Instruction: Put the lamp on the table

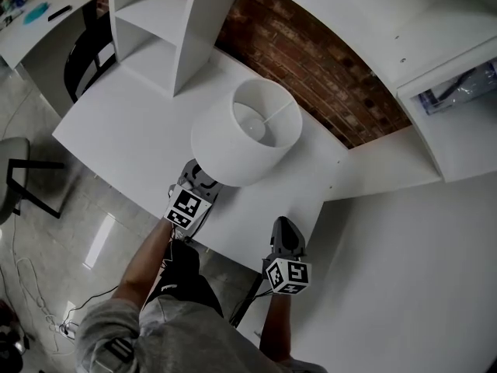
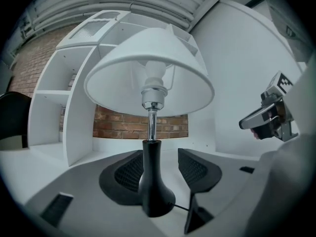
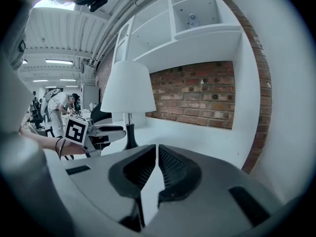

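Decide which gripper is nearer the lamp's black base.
Left. The left gripper has its open jaws either side of the lamp's black base; the right gripper hangs apart, off to one side.

The lamp, a wide white open-topped shade on a slim chrome stem over a black flared base with a thin dark cord, stands upright on the white counter near the frame's middle.

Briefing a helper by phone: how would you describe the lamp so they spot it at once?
Start at the white table against the brick wall. Beside the open shelf stands the lamp: round white shade, chrome stem, black flared base, the only round thing among flat white boards.
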`<state>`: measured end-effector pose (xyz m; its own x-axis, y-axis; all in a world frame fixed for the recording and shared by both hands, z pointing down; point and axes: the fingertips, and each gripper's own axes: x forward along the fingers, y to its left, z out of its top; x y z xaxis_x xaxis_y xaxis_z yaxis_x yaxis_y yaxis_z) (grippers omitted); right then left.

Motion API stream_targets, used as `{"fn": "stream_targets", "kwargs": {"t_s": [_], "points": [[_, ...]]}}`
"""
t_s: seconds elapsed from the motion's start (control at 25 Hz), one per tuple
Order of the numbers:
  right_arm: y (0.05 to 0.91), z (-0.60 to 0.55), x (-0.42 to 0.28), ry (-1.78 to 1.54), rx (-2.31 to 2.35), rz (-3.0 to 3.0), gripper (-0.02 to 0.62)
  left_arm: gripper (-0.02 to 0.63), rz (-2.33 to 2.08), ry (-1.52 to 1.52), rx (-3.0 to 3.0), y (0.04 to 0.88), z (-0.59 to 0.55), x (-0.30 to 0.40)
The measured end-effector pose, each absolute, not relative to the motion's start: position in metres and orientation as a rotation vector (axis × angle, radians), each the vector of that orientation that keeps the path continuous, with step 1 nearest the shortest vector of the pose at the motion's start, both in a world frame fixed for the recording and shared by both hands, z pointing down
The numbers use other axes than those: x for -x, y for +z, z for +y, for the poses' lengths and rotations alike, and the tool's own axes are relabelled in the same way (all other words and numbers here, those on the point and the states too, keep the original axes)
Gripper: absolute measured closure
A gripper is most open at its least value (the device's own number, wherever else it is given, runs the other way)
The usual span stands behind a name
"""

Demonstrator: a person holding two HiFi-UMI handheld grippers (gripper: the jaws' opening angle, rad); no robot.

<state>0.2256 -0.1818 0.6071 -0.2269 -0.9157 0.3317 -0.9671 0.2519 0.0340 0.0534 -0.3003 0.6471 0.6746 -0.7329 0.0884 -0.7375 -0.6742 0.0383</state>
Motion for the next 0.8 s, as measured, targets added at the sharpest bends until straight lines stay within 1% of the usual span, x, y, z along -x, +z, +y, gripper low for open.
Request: {"fn": "stream_targets", "kwargs": {"t_s": [0.4,0.8], "points": [[0.575,-0.16,-0.22,0.261,-1.757,-2.255,0.56,0.387,-1.238,0.211,-2.787,0.633,-0.269,-0.04],[0.541,-0.125,-0.209,0.248,-1.757,-2.262,0.56,0.391,-1.247,0.232,-2.738,0.59,-0.226,-0.021]]}}
